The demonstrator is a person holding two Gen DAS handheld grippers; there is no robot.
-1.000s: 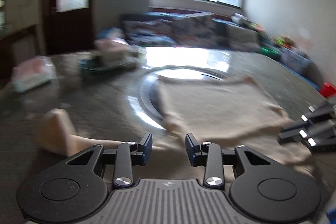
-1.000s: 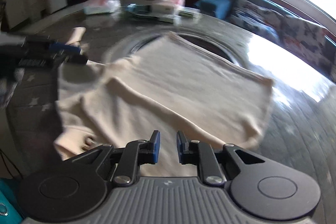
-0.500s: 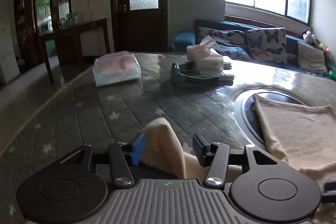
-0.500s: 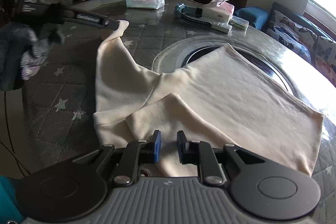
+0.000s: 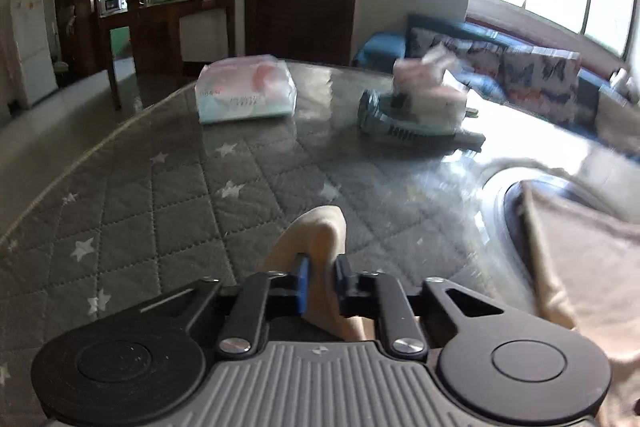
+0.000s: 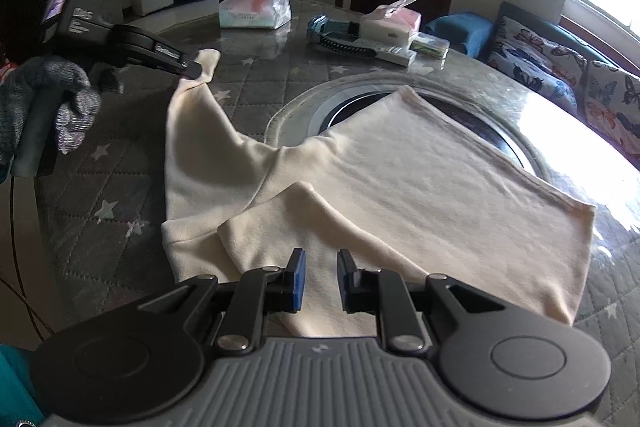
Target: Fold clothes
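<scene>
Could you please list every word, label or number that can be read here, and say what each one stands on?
No text here reads with certainty.
White lettering on the side of the left gripper: blurred, too small to read.
Print on the plastic-wrapped pack on the table: blurred.
Label on the tissue box: too small.

We see a cream garment [image 6: 420, 187] on a grey quilted tablecloth [image 6: 120, 227] w/ white stars. Sofa cushions [image 6: 532, 63] show butterfly prints; the pack [image 5: 246, 93] looks white-pink, maybe w/ pale green, but it's blurry.
</scene>
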